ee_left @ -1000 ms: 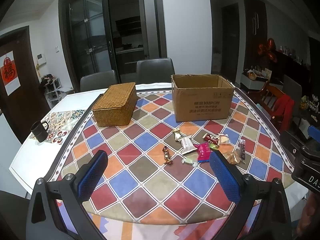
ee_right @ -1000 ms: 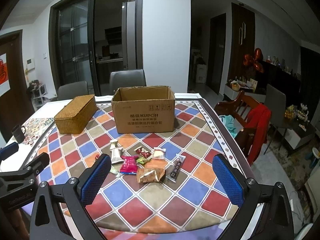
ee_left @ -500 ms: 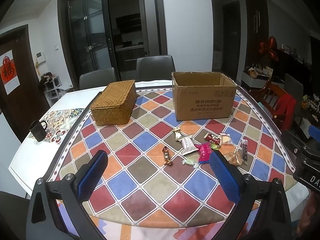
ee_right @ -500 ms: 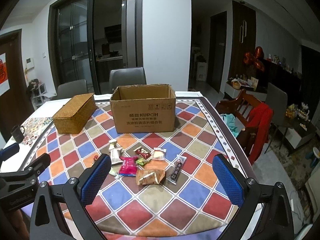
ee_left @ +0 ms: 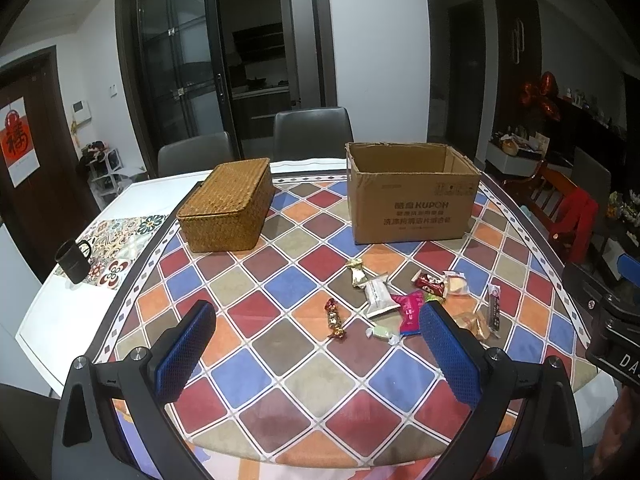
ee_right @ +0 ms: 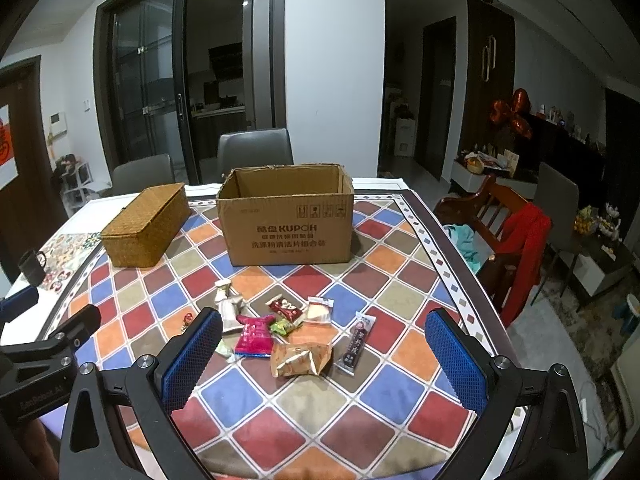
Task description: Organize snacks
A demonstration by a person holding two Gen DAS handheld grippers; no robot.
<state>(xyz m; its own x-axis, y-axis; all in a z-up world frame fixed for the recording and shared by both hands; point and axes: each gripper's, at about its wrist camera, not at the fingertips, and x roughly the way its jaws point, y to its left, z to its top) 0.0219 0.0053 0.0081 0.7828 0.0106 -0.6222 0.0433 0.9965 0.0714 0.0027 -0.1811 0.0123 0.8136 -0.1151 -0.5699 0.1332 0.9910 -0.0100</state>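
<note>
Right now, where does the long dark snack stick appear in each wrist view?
Left wrist view: the dark snack stick lies at the far right of the snack pile, beyond the gripper's right finger.
Right wrist view: it lies centre-right, beside the golden packet.
Shared landmark: the cardboard box stands behind the pile.

On the tabletop point(ee_left: 304, 376) the wicker box point(ee_left: 228, 204) sits left of the open cardboard box point(ee_left: 412, 208), both toward the far side. The snacks point(ee_right: 280, 328) lie scattered in front of the cardboard box. A mug point(ee_left: 74, 260) stands near the left edge.
</note>
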